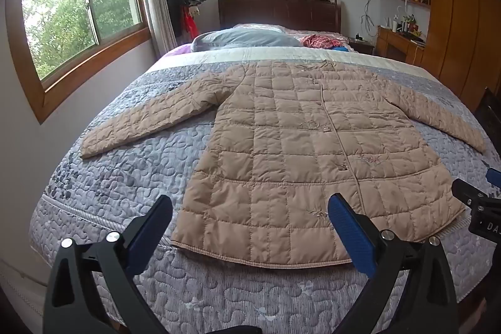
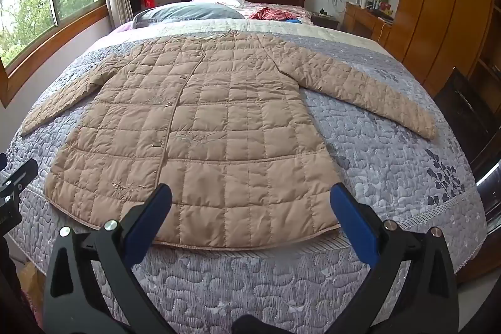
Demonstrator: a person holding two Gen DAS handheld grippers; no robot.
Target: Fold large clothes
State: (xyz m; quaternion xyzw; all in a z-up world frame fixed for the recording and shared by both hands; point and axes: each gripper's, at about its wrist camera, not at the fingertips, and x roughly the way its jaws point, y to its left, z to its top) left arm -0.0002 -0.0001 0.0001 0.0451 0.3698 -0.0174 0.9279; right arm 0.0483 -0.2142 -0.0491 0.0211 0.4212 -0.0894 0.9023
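Quilted coat laid flat on the bed, no fold yet begun.

Left wrist view: the tan coat (image 1: 300, 146) fills the centre of the frame, front side up and closed down its placket, on the grey quilted bedspread (image 1: 125, 177); one sleeve reaches toward the left edge, the other toward the right edge, and the hem lies across the lower centre. The left gripper (image 1: 250, 215) stands spread wide at the bottom of the frame, above the hem, pinching nothing; part of the right gripper (image 1: 479, 202) shows at the right edge. Right wrist view: the coat (image 2: 213, 127) again lies fully unfolded at centre, both sleeves out; the right gripper (image 2: 250, 205) is likewise spread and empty at lower centre. Judged from this, every fold remains to be made.
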